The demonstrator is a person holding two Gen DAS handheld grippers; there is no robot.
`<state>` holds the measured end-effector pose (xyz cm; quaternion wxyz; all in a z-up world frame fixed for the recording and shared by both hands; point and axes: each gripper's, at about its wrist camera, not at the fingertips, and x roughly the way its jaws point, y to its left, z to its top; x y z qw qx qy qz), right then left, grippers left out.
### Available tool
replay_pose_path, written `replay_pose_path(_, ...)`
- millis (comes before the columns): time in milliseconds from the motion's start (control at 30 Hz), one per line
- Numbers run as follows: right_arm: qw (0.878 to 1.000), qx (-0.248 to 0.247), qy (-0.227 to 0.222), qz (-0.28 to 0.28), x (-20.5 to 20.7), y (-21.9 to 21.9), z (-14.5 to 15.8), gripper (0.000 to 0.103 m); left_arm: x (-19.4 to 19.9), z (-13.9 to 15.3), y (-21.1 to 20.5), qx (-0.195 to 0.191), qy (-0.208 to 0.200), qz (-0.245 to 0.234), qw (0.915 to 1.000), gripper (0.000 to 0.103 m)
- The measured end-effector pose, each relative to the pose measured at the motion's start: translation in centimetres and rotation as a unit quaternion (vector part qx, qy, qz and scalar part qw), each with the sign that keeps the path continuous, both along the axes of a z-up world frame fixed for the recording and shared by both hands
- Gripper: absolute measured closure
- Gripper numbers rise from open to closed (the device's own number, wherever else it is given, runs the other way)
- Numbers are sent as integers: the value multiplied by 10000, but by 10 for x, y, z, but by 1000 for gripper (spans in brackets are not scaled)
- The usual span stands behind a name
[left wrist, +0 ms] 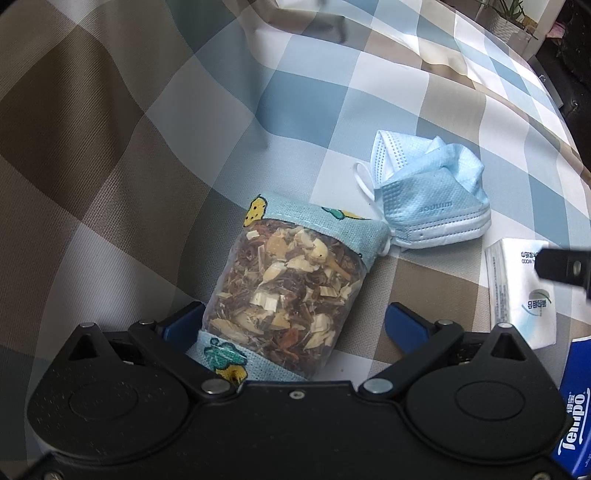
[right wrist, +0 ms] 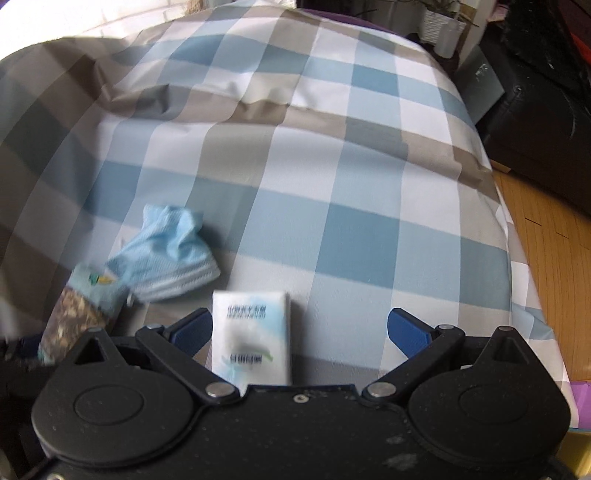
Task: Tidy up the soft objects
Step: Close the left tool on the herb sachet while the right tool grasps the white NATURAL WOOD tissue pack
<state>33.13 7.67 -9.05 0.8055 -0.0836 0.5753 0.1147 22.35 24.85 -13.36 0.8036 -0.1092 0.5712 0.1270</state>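
A sachet (left wrist: 284, 291) with a clear window of dried herbs and pale blue cloth ends lies on the checked bedspread (left wrist: 110, 147). My left gripper (left wrist: 295, 325) is open, its blue fingers either side of the sachet's near end. A crumpled blue face mask (left wrist: 428, 199) lies just beyond it. A white tissue pack (right wrist: 251, 336) lies between the open fingers of my right gripper (right wrist: 301, 328), nearer the left finger. The white pack (left wrist: 521, 291), the mask (right wrist: 170, 251) and the sachet (right wrist: 77, 314) show in both views.
A blue Tempo tissue pack (left wrist: 576, 410) lies at the right edge of the left wrist view. The bed's right edge drops to a wooden floor (right wrist: 554, 258). Dark furniture (right wrist: 535, 110) and a white plant pot (right wrist: 443, 26) stand beyond.
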Motion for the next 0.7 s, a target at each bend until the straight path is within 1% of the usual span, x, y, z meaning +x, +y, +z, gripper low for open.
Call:
replay_pose_path(167,9996,-63,159,229,-11,11,-13,2,0,0,1,-22,-6,-1,10000,4)
replay_pose_path(267,9988,-224,196,383,-16,16,-20,2,0,0,1,-14,6,5,10000,4)
replay_pose_path(467,9956,-688,266,585,-17,7,-29,2,0,0,2,-58,-2,16,10000,4)
replay_pose_path(567,9914,-1105,68,700,-16,1,-29,2,0,1,2,-72,-2,18,10000,4)
replay_pose_path(633,9897,-1319,-74,557,-12,-6,-26,2,0,1,2,-82,-2,26,10000,4)
replay_pose_path(700,9905,-1360,-102,196,-4,-15,-23,2,0,1,2,-77,1,22,10000,4)
